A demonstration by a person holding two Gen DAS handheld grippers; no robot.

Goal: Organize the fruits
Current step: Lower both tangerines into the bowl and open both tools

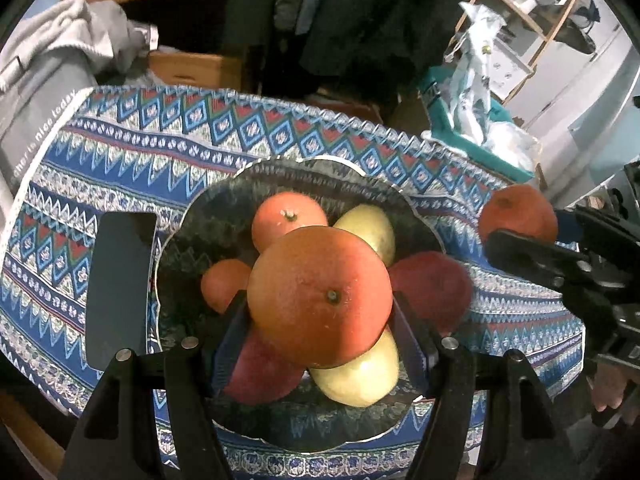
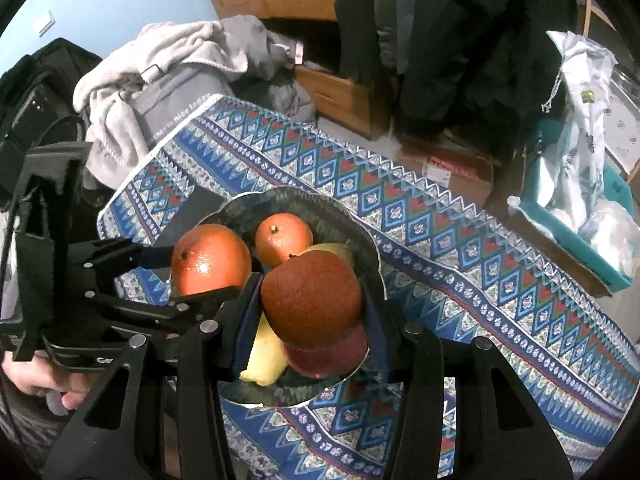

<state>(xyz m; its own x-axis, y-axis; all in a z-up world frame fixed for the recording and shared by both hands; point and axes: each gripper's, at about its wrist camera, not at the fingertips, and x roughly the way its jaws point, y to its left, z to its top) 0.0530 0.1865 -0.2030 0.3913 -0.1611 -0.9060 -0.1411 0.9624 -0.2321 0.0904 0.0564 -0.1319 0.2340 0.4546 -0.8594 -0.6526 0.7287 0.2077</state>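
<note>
Fruits sit mostly in the dark scalloped bowl (image 1: 188,216) in the middle of the patterned blue tablecloth (image 1: 120,152): a stemmed orange (image 1: 286,214) at the back, a small orange (image 1: 222,284) on the left, two yellow pears (image 1: 370,226) and two red apples (image 1: 436,288) in the heap.

Left gripper (image 1: 320,312) pinches a large orange (image 1: 320,296) between its blue pads, held above the pile, directly over the bowl. Right gripper (image 2: 312,304) is clamped on a darker orange (image 2: 312,296), which in the left wrist view (image 1: 516,214) hangs off to the right, seemingly over the cloth; whether it overlaps the bowl's rim, I cannot tell. Neither held fruit appears to rest on anything.

A black phone-like slab (image 1: 120,288) lies flat on the cloth just left of the bowl.

Judgement: step in hand is the placing of both carried oranges into the bowl; the task looks nearly finished, since no loose fruit shows on the cloth. The next move calls for lowering the large orange into a stable hollow. The heap is already crowded and round fruit may roll, so release should be low and gentle, one gripper at a time.
</note>
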